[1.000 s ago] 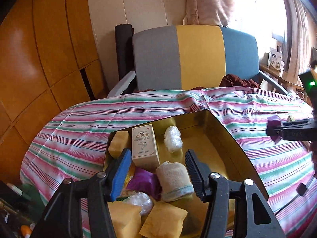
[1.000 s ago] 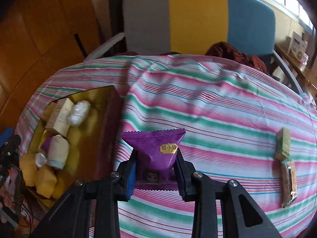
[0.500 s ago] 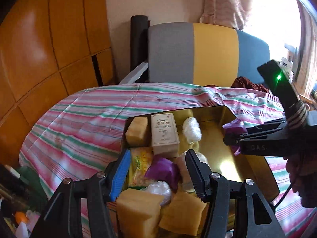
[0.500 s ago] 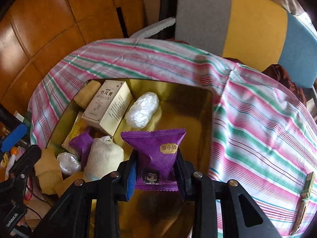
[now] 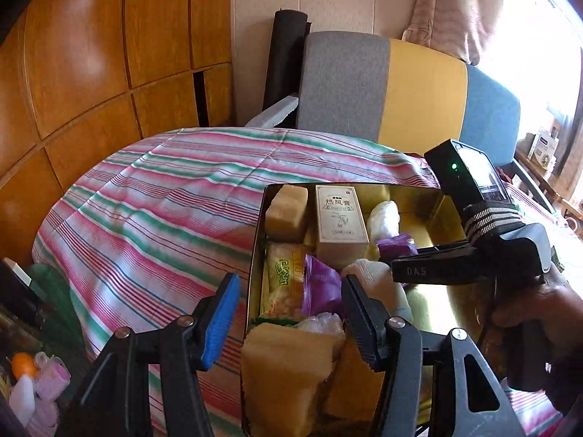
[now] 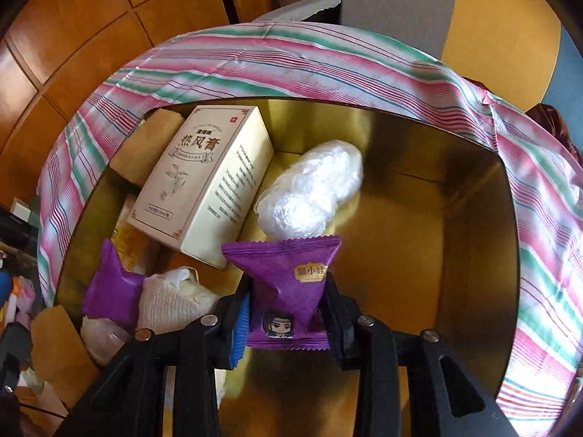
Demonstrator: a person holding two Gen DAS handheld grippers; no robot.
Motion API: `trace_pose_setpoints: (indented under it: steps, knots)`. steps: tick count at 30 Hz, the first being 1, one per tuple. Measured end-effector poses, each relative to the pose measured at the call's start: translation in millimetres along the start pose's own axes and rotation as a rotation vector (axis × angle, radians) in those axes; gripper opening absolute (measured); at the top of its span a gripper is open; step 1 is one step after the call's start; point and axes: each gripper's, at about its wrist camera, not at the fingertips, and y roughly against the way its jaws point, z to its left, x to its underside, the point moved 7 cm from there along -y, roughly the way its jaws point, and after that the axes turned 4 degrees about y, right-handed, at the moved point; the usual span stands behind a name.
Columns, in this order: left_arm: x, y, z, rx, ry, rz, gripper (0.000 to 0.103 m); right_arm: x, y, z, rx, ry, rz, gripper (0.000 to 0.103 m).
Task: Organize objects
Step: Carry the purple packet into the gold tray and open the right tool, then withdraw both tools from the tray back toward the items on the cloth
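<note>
Purple packet (image 6: 288, 284), pinched in my right tool (image 6: 288, 313), hangs over the gold tin (image 6: 473, 240) on the striped bench (image 5: 153, 211); my left tool (image 5: 288, 313) gapes empty.

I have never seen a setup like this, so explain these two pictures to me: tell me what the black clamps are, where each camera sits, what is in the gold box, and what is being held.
No robot here: a person holds a two-finger clamp in each hand, each with a camera looking along its fingers.

The left camera's picture shows the left gripper open and empty, above the near end of a gold tin on a striped tablecloth. The right gripper reaches in from the side.

The right camera's picture looks down into the tin. The right gripper is shut on a purple snack packet, above the tin's bare gold floor.

Inside lie a cream box, a white plastic-wrapped bundle, a second purple packet, a rolled cloth and yellowish blocks.
</note>
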Motion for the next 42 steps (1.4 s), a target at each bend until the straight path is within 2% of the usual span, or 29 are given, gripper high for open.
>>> trace_pose_setpoints:
  steps: [6, 11, 15, 27, 35, 42]
  knots:
    - [3, -3, 1, -0.003, 0.002, 0.005, 0.061, 5, 10, -6, -0.019, -0.028, -0.04, 0.044]
    - [5, 1, -1, -0.002, -0.003, -0.003, 0.061, 6, 28, -7, -0.031, -0.04, -0.095, 0.044]
    - [4, 7, -2, -0.003, -0.005, -0.022, 0.068, 11, 44, -8, -0.02, -0.043, -0.14, 0.044]
    - [9, 16, -13, 0.004, -0.031, -0.028, 0.068, 48, 92, -19, 0.017, -0.044, -0.228, 0.044]
    - [13, 19, -25, 0.014, -0.062, -0.027, 0.068, 79, 119, -52, 0.059, -0.085, -0.253, 0.044]
    - [15, 20, -41, 0.03, -0.098, -0.026, 0.068, 115, 143, -103, 0.119, -0.144, -0.248, 0.044]
